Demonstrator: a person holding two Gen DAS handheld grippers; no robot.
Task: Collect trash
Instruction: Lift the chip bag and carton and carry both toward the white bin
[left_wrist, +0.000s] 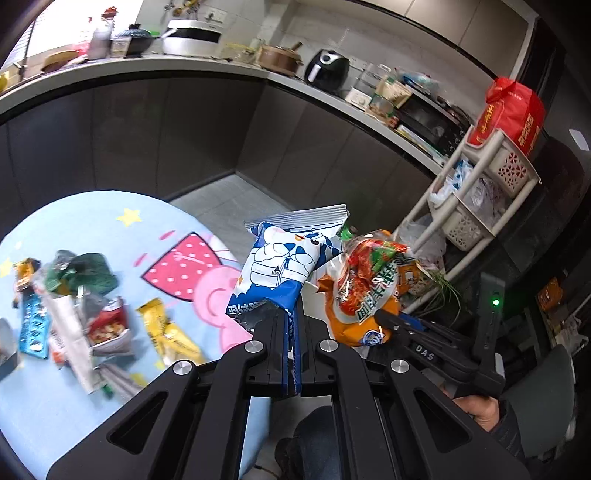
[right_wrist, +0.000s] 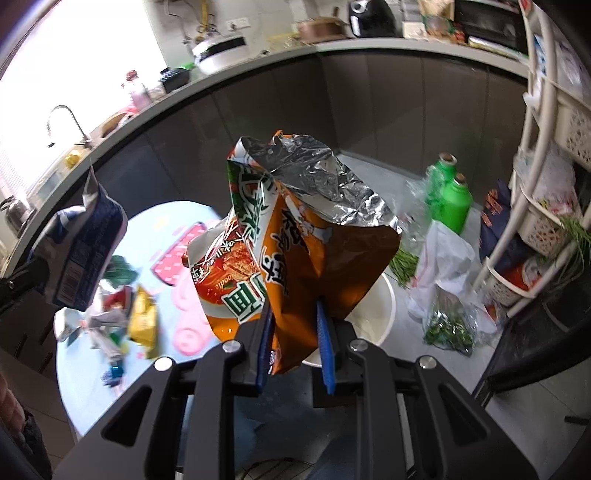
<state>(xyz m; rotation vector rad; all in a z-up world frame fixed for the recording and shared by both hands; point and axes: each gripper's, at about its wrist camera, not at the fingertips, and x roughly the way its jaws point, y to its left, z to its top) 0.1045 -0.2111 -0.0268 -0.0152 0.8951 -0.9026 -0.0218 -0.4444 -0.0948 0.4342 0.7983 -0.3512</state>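
Left gripper (left_wrist: 291, 325): clamped on the blue wrapper (left_wrist: 280, 266), held clear of the table (left_wrist: 110, 210).
Right gripper (right_wrist: 295, 325): clamped on the orange noodle bag (right_wrist: 295, 240), above a white bin (right_wrist: 384, 314).
Done: two pieces lifted.
Left: both drops, then the wrapper pile (left_wrist: 85, 317) on the table.
Writing: "N3dO" on the wrapper; "noodle" on the bag, probably; Chinese print too warped to read.

The wrappers on the table (left_wrist: 55, 387) are motion-smeared, so their print is unreadable. The white bucket (right_wrist: 384, 314) mostly hides behind the orange noodle bag (right_wrist: 306, 258). The basket rack (right_wrist: 546, 221) runs off the right edge.
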